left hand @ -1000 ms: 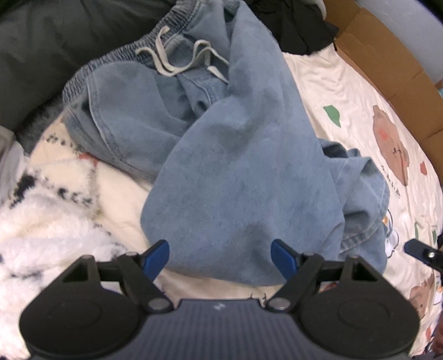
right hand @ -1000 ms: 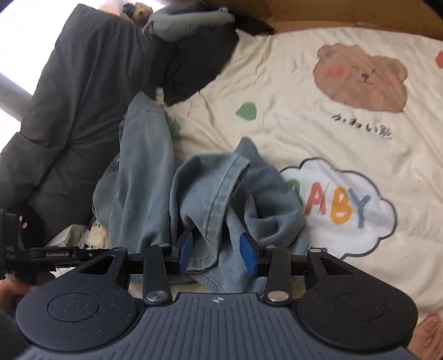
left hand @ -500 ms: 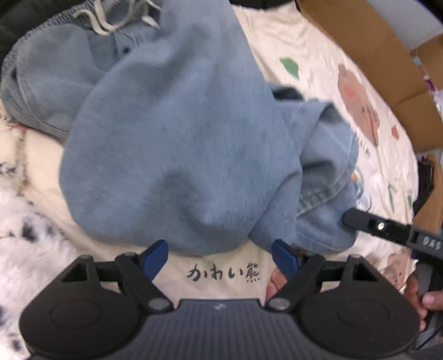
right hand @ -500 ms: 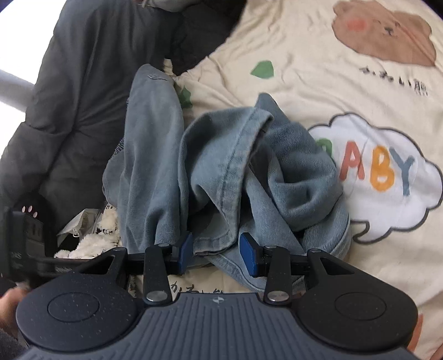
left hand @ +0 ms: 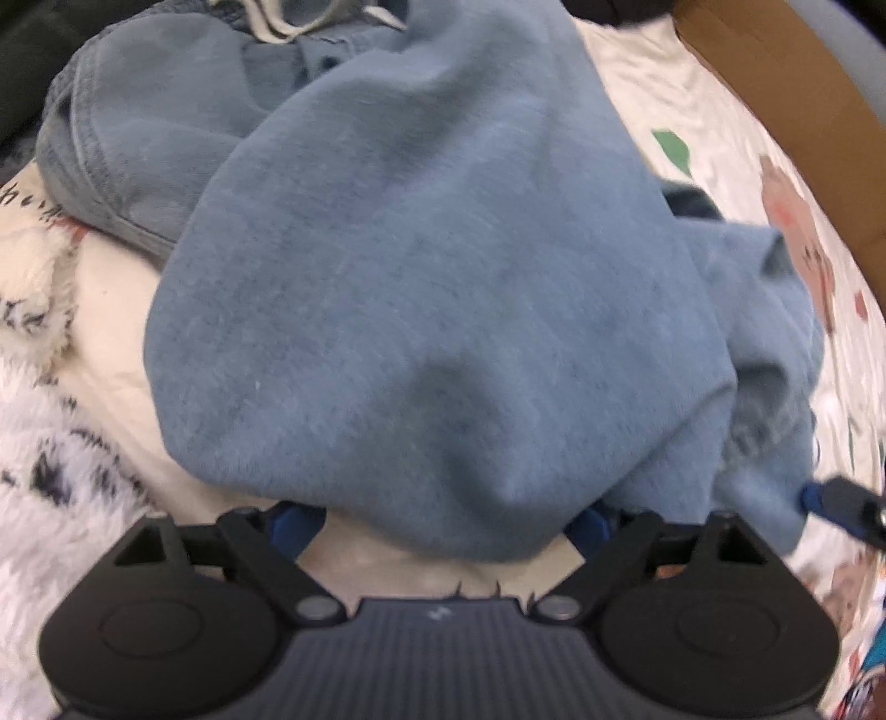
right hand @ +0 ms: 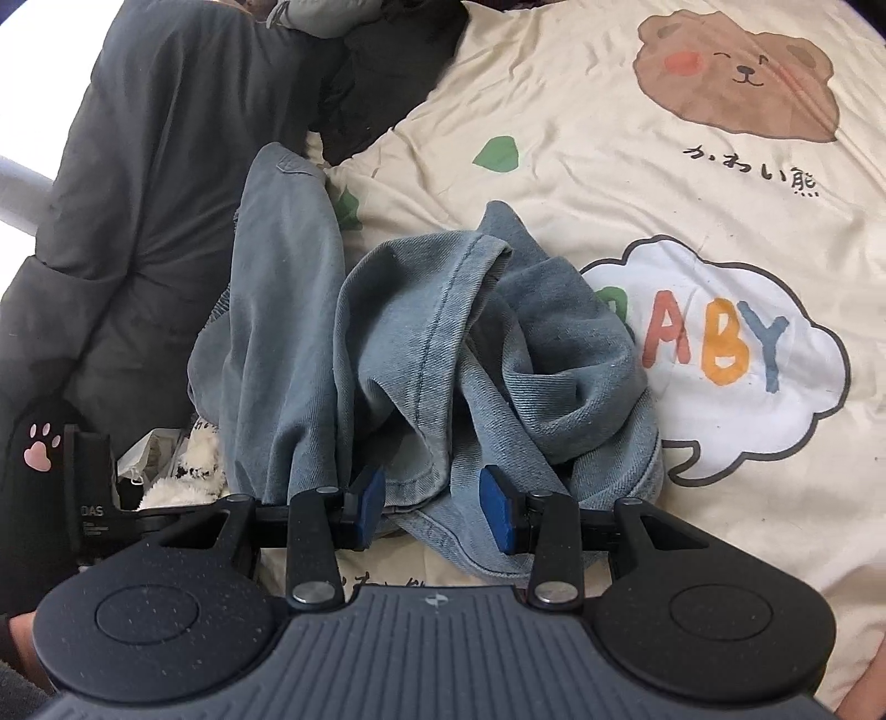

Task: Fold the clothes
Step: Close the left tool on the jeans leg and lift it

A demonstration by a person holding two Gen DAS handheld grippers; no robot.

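Crumpled light-blue jeans (left hand: 443, 266) lie on a cream printed bedsheet (right hand: 581, 138), with the drawstring waistband (left hand: 277, 22) at the far end. My left gripper (left hand: 443, 523) points down at a leg's near fold. Its jaws are wide and opening, and the fold drapes over both blue pads (left hand: 290, 523) without being pinched. My right gripper (right hand: 434, 509) stands half open at the other leg (right hand: 421, 343). The stitched hem hangs between its pads (right hand: 368, 501), which do not press on it. It also shows at the left wrist view's right edge (left hand: 841, 509).
A dark grey padded jacket (right hand: 138, 194) lies left of the jeans. A fluffy white blanket (left hand: 50, 443) sits at the near left, and a cardboard wall (left hand: 775, 72) borders the far right. A sleeve with a pink paw print (right hand: 39, 443) holds the left gripper's body (right hand: 88, 498).
The left gripper has come down closer onto the jeans fold, which now covers its pads. The right gripper has tilted slightly, the hem staying between its pads.
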